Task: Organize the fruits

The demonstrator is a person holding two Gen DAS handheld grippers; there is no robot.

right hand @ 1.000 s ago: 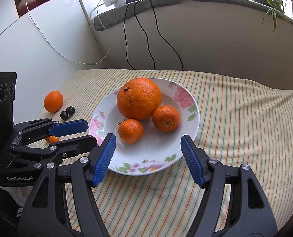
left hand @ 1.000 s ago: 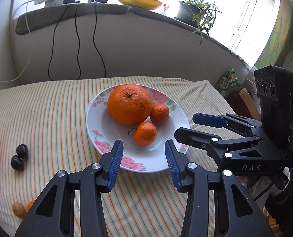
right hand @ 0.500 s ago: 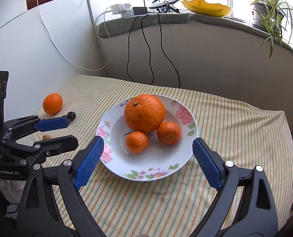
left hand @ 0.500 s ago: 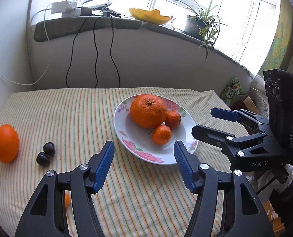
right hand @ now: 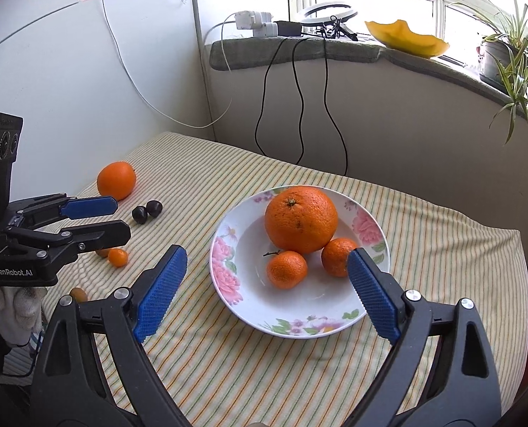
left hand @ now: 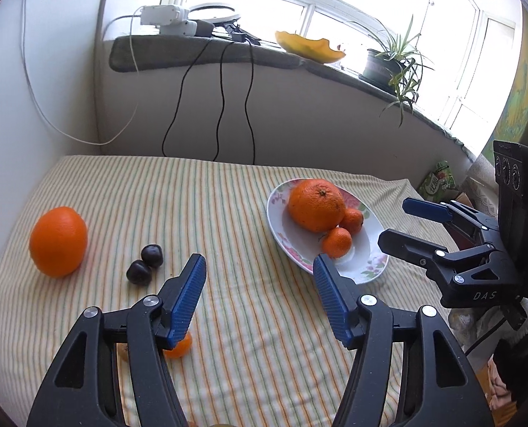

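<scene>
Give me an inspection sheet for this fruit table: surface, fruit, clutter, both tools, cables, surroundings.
Surface: striped cloth-covered table.
Job's things: white floral plate holds one large orange and two small tangerines. Loose on the cloth: another large orange, two dark round fruits, a few small orange fruits.
Clutter: nothing seen.
Grippers: left tool and right tool both open and empty; both jaws have just been opening, nothing between them.
Cables: black cables and a white cable hang down from the sill.
Surroundings: window sill with white power strip, ring light, yellow dish, potted plant.
</scene>
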